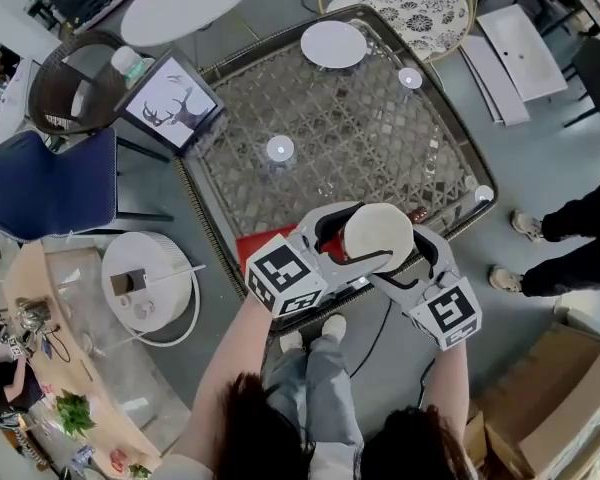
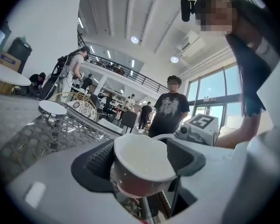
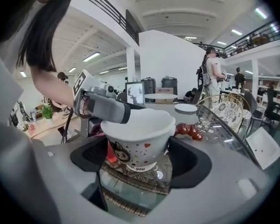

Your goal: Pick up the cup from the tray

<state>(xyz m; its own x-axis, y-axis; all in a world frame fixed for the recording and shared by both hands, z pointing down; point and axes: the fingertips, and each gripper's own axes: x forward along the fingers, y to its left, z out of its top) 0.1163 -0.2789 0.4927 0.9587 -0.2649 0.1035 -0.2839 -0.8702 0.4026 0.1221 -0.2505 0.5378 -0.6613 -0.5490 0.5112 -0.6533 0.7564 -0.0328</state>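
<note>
A white cup (image 1: 378, 234) with small hearts and a cartoon face printed on it (image 3: 139, 135) is held above the near edge of the glass table, clamped by both grippers. My left gripper (image 1: 348, 238) closes on it from the left, and the cup fills its jaws (image 2: 142, 164). From the right, my right gripper (image 1: 405, 253) is shut on the cup's sides, and in its view a left finger (image 3: 105, 108) lies against the rim. The red tray (image 1: 252, 245) sits just below and left of the cup, mostly hidden by the grippers.
The wicker-framed glass table (image 1: 350, 138) carries a white plate (image 1: 333, 44), two small white round items (image 1: 280, 149) and a red object (image 3: 191, 130). A framed deer picture (image 1: 170, 103) and a blue chair (image 1: 50, 183) stand left. A person's feet (image 1: 525, 226) are at right.
</note>
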